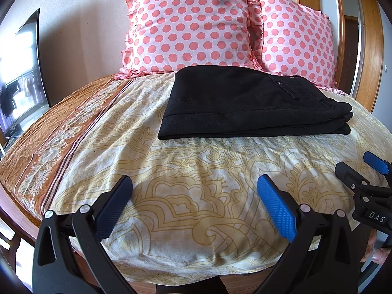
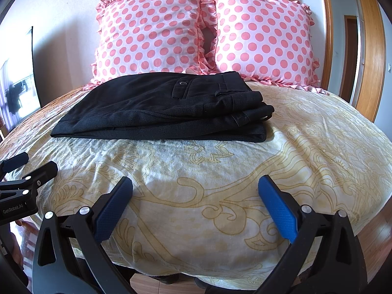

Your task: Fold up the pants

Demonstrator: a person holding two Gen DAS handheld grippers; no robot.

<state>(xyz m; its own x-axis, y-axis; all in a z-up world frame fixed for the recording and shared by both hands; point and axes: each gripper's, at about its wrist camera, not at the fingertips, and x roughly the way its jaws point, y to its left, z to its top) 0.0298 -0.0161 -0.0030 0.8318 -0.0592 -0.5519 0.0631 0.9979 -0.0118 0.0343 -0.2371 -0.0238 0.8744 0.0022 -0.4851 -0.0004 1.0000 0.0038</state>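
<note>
Black pants [image 1: 250, 103] lie folded in a flat stack on the bed, just in front of the pillows; they also show in the right wrist view [image 2: 166, 112], with a buttoned back pocket on top. My left gripper [image 1: 194, 196] is open and empty, held back over the bed's near end, apart from the pants. My right gripper [image 2: 196, 196] is open and empty too, also well short of the pants. The right gripper shows at the right edge of the left wrist view [image 1: 365, 171], and the left gripper at the left edge of the right wrist view [image 2: 29, 169].
A yellow-patterned sheet [image 1: 196, 176] covers the bed, with an orange border band [image 1: 61, 132] on the left. Two pink polka-dot pillows [image 1: 191, 24] [image 2: 262, 36] lean on the wall behind the pants. A window [image 1: 19, 78] is at left, a wooden door frame [image 2: 367, 49] at right.
</note>
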